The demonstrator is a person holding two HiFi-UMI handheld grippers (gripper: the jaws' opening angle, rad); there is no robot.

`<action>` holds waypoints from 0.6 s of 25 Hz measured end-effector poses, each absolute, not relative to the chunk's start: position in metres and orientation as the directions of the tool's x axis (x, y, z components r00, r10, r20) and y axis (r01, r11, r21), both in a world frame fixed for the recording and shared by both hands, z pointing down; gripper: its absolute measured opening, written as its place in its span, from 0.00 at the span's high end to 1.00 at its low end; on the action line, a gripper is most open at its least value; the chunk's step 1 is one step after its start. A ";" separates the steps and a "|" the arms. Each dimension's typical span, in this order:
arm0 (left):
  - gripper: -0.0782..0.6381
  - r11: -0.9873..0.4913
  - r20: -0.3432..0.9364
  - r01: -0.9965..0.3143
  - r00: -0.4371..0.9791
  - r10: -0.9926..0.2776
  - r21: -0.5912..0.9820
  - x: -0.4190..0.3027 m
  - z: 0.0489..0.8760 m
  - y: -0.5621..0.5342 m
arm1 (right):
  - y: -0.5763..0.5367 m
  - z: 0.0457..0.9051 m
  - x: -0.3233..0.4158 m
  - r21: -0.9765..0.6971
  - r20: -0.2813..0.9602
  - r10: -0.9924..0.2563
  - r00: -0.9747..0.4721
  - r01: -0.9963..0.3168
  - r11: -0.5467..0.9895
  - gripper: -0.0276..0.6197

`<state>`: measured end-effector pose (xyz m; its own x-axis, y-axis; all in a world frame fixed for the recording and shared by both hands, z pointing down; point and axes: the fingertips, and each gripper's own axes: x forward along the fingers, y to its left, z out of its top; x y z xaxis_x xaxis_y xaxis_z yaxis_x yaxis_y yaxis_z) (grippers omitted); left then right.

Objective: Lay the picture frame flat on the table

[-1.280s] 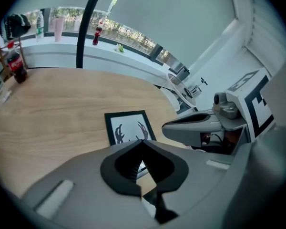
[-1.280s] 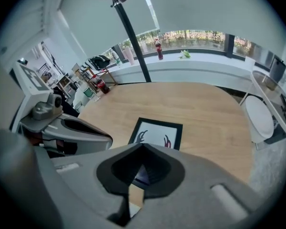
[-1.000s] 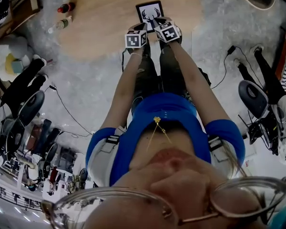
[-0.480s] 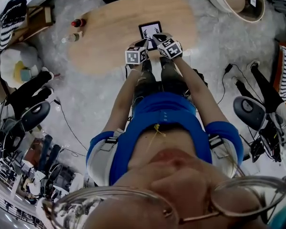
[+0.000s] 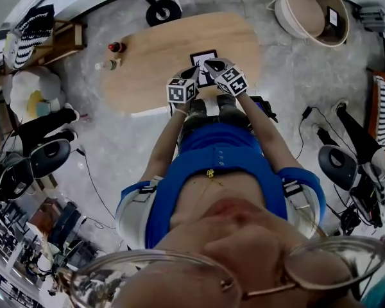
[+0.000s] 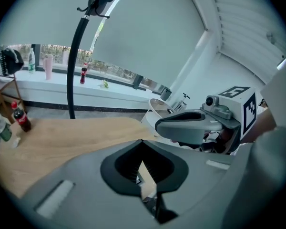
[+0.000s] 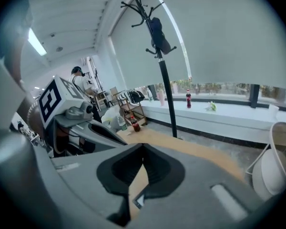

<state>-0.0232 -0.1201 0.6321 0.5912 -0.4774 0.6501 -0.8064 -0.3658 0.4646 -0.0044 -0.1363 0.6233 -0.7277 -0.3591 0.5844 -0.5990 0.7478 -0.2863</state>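
Both jaws pairs are closed on nothing: my left gripper and right gripper hover side by side over the picture frame, which lies flat toward the near side of the wooden table. My worry is that a careless dip could skid it off that edge. No lettering is readable, only marker squares and the frame's dark antlered print.

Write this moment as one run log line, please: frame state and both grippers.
picture frame: flat on table, print up, not held | left gripper: jaws shut, empty | right gripper: jaws shut, empty
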 end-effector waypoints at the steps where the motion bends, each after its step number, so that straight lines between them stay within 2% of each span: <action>1: 0.90 -0.375 0.641 -0.803 0.595 -0.484 0.463 -0.022 0.625 -0.119 | -0.137 0.613 -0.004 -0.290 0.555 -0.370 -0.745 -0.590 0.753 0.95; 7: 0.90 -0.464 0.559 -0.773 0.634 -0.534 0.433 -0.010 0.577 -0.118 | -0.143 0.558 0.002 -0.278 0.405 -0.437 -0.803 -0.563 0.778 0.95; 15: 0.90 -0.569 0.379 -0.738 0.675 -0.633 0.363 0.001 0.512 -0.119 | -0.149 0.489 0.003 -0.254 0.209 -0.471 -0.857 -0.513 0.820 0.95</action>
